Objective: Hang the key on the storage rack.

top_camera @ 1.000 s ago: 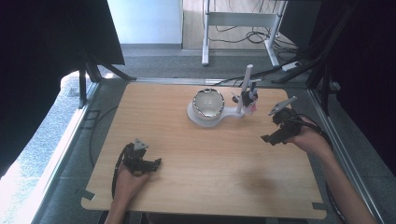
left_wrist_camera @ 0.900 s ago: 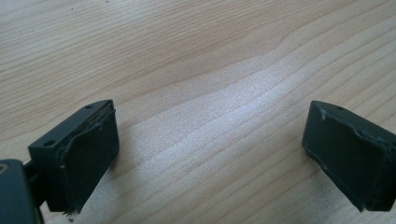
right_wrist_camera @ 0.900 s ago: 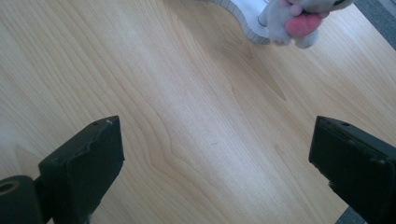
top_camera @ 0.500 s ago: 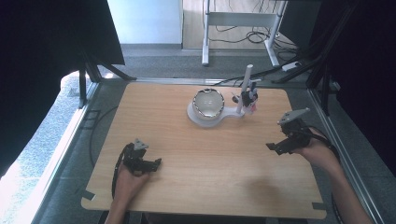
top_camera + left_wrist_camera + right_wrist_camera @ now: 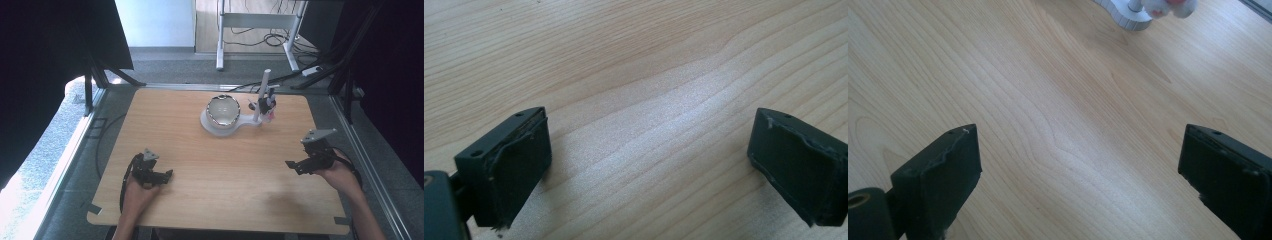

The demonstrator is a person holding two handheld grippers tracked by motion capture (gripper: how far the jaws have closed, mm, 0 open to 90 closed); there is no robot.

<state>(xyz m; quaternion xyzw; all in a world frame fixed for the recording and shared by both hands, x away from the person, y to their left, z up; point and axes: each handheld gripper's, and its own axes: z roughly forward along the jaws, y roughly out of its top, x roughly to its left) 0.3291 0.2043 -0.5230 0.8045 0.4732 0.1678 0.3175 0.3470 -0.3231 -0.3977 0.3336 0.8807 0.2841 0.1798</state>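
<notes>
Left gripper: the black left gripper (image 5: 159,176) rests low at the near left of the pale wooden table (image 5: 190,165), jaws spread wide over bare wood, nothing between them.
Right gripper: the black right gripper (image 5: 299,165) sits at the near right edge, jaws likewise released and holding nothing.
Nearest thing: the white stand with a shiny metal bowl (image 5: 223,111) and an upright white post (image 5: 262,95) sits toward the far middle of the table, well apart from both grippers.
Post: small dark and pink parts cling to it; too small to tell what they are.
</notes>
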